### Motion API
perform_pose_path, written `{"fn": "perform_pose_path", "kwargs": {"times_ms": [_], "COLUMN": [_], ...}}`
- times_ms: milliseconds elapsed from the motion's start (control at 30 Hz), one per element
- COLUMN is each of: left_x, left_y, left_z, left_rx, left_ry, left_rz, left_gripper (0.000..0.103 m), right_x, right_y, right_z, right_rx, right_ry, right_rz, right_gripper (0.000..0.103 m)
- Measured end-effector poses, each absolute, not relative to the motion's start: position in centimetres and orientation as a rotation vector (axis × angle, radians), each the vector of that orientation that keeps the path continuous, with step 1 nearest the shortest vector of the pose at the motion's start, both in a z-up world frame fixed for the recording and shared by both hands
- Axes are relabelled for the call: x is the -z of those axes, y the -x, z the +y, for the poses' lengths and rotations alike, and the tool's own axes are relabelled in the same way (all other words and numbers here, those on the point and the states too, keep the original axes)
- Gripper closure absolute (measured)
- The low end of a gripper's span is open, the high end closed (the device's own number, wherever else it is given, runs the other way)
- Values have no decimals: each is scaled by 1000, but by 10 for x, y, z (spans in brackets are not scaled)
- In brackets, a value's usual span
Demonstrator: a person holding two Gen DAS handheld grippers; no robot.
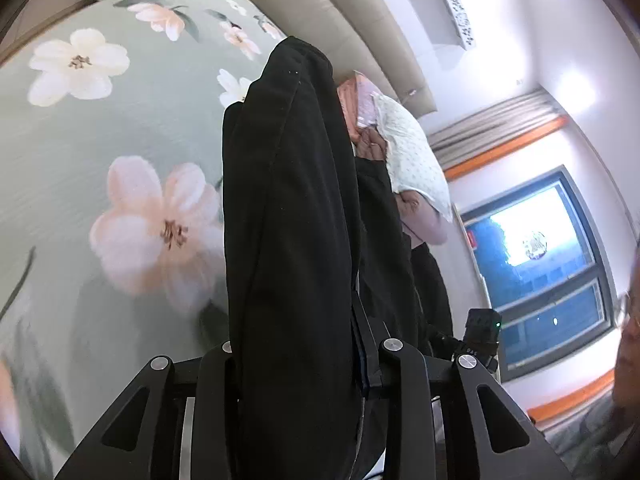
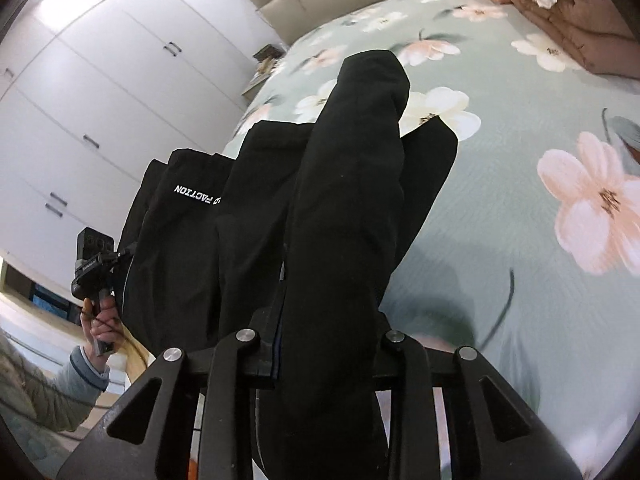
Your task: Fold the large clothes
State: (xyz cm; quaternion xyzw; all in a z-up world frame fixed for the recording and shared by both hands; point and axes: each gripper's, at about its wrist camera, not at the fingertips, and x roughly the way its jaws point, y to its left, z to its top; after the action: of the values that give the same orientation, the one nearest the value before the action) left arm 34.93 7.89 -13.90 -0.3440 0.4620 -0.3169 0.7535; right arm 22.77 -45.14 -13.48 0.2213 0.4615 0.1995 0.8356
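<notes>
The black garment [image 2: 328, 216] is held up off the floral bedsheet [image 2: 520, 208], draped over and pinched in both tools, so most of it hangs in the air above the bed. The right gripper [image 2: 320, 344] is clamped on a bunched edge, and the left gripper [image 1: 304, 352] is clamped on another thick roll of the same cloth; the fingertips are buried under fabric in both views, but cloth is clearly caught between the jaws.

Looks like a lift-and-spread step, judging by the hanging cloth. It'd probably be done best if both pinches are kept level and pulled apart until the slack is gone, then the hem laid down first so nothing gets bunched underneath. Thick, floppy fabric like this could easily slip or sag in the middle.

The white "FACTION" lettering [image 2: 198, 195] and the flat hanging panel are only shown in the right wrist view, plus the wardrobe [image 2: 100, 80] and the left hand [image 2: 100, 326] on its handle. The window [image 1: 548, 264], the pillows [image 1: 412, 160] and the headboard [image 1: 320, 12] are caught only in the left wrist view.
</notes>
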Motion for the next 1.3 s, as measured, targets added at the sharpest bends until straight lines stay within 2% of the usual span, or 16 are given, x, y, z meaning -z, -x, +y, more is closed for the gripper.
{"fn": "perform_pose_path", "kwargs": {"times_ms": [200, 500, 567, 667, 700, 800, 867, 1033, 1167, 1300], "left_x": [127, 208, 239, 281, 296, 318, 319, 290, 230, 183], "left_y": [-284, -219, -213, -213, -212, -207, -203, -174, -126, -79], "left_z": [97, 125, 137, 152, 156, 165, 169, 184, 183, 174], "left_rx": [689, 613, 584, 510, 500, 575, 594, 504, 293, 278], "left_ry": [742, 764, 805, 848, 872, 981, 978, 823, 535, 535], "left_rz": [1081, 1212, 1238, 1301, 1309, 1250, 1210, 1075, 940, 815], "left_gripper": [70, 69, 66, 55, 48, 43, 43, 44, 45, 45], "right_x": [116, 192, 217, 242, 250, 260, 268, 274, 248, 217], "right_y": [-158, -106, -102, -93, -90, -81, -70, -34, 14, 68], "right_z": [-418, -412, -416, -428, -432, -444, -452, -462, -445, -408], "right_rx": [-403, -357, -295, -216, -195, -161, -144, -81, 110, 207], "right_ry": [-452, -406, -378, -373, -379, -442, -490, -530, -286, -135], "right_rz": [1027, 1189, 1225, 1251, 1251, 1206, 1159, 1034, 952, 822], "right_gripper": [71, 71, 67, 54, 47, 30, 23, 23, 22, 22]}}
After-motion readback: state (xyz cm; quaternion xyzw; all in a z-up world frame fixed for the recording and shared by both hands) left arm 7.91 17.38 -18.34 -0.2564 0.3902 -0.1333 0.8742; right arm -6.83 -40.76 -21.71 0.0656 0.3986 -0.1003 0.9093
